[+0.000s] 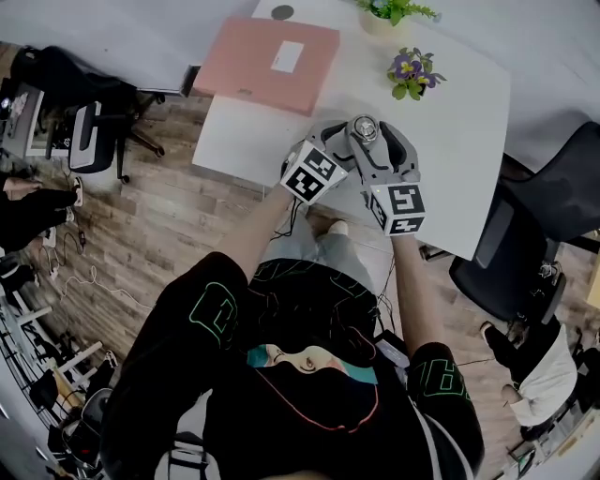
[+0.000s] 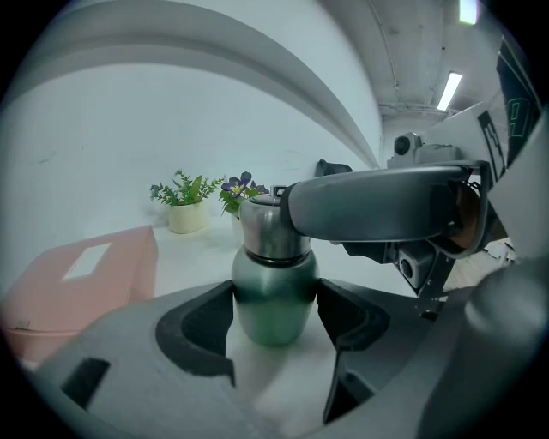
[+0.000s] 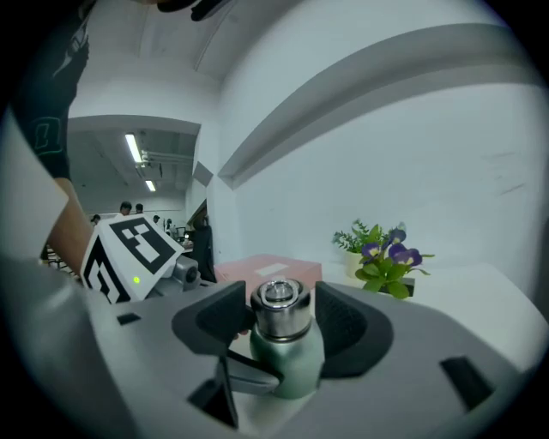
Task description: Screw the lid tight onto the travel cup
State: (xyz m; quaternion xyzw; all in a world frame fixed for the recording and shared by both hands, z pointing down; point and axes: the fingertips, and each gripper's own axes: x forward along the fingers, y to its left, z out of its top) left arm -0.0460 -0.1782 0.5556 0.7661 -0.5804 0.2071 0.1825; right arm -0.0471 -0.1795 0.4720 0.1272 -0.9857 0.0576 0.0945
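**Cup held low, lid flanked above**

White tabletop (image 1: 469,141) over a wood floor: that is where we find the green travel cup (image 2: 274,296), standing upright near the table's front edge with both grippers on it. We see the left gripper (image 2: 275,302) pinching the cup's green body, one dark pad pressed to each side of it. Higher up, the right gripper (image 3: 279,313) reaches across from the other side, its jaws spread to either side of the steel lid (image 3: 277,300). The lid sits between the pads, which lie very close beside it, and we cannot make out a firm squeeze. The lid rests on the cup's neck.

By our count there is one cup, one lid and two grippers. Two potted plants stand farther back on the table, a leafy green one (image 1: 394,11) and one with purple flowers (image 1: 411,70). One flat pink box (image 1: 267,61) lies at the table's far left corner, well apart from the cup. Two office chairs stand off the table, one at the left (image 1: 89,136) and one at the right (image 1: 553,187).
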